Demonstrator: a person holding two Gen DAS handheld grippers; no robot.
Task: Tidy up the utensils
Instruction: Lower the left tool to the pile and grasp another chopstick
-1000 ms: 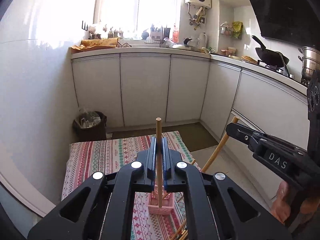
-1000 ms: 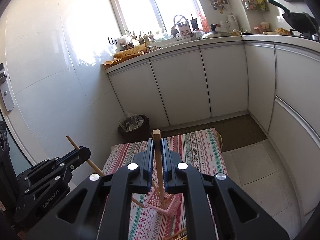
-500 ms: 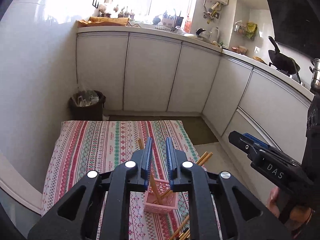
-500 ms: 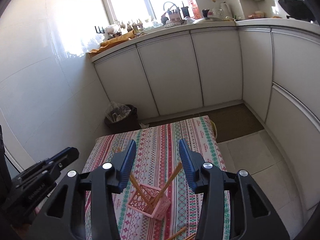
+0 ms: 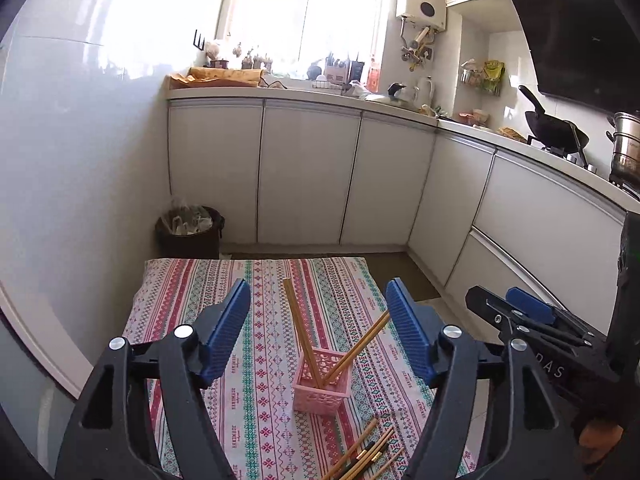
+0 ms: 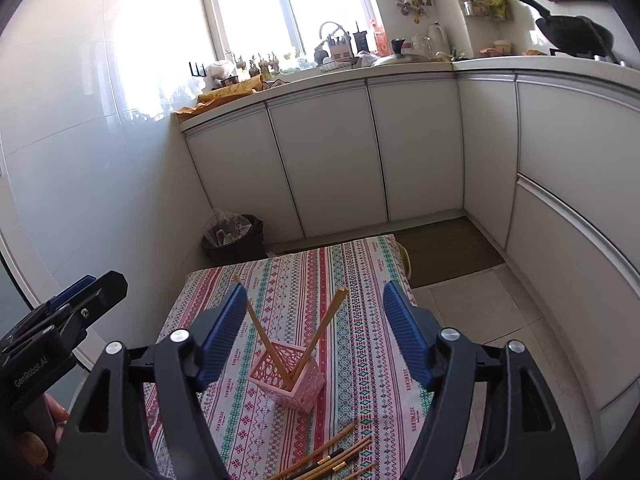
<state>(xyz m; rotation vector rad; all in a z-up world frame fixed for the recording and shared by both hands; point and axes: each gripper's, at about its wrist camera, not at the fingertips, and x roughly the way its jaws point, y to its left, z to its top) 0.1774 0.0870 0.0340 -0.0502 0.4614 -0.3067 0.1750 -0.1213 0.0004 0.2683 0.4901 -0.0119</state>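
While both grippers (image 5: pixel 318 330) (image 6: pixel 314 330) have just opened empty, loose chopsticks (image 5: pixel 366 454) look light, stiff, slippery; grip one mid-shaft for the basket (image 5: pixel 320 388).

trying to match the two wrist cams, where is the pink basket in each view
Left wrist view: the pink basket sits low and centre on the striped cloth, between the open tool's fingers, with chopsticks standing in it.
Right wrist view: the pink basket sits low, just left of centre, turned corner-on.
Shared landmark: the dark bin beyond the far end of the cloth.
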